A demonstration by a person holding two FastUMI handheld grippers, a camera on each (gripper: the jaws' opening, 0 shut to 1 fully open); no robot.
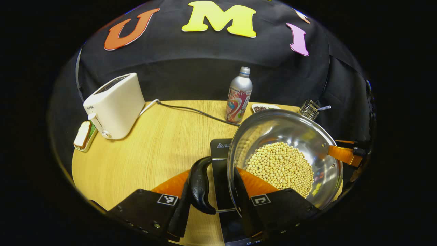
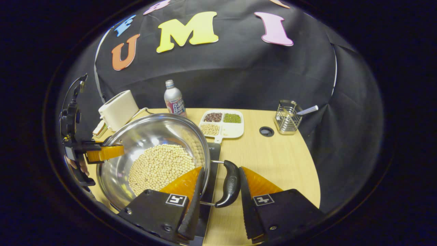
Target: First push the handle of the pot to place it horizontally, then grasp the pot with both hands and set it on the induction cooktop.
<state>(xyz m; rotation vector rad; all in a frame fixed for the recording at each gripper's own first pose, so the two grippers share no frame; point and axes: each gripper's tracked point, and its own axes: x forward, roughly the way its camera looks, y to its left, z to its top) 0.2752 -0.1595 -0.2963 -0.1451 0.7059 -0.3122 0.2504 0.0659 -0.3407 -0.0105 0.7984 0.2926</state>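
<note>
A steel pot [image 1: 307, 136] holding soybeans [image 1: 281, 169] hangs over the black induction cooktop [image 1: 220, 147] on the wooden table. My left gripper [image 1: 211, 172] is shut on the pot, one finger outside its black side handle [image 1: 201, 184] and the other inside the rim. My right gripper [image 2: 221, 169] pinches the opposite black handle [image 2: 230, 186] and the pot [image 2: 146, 131] wall the same way. Each view shows the other gripper [image 1: 344, 153] [image 2: 102, 152] across the pot. In the right gripper view the cooktop [image 2: 213, 153] peeks out under the rim.
A white toaster [image 1: 114, 106] with its cable stands at the back left, bread [image 1: 83, 135] beside it. A drink bottle [image 1: 239, 95] stands behind the pot. A divided dish of beans [image 2: 222, 124], a table hole [image 2: 266, 131] and a wire utensil holder [image 2: 286, 121] sit farther right.
</note>
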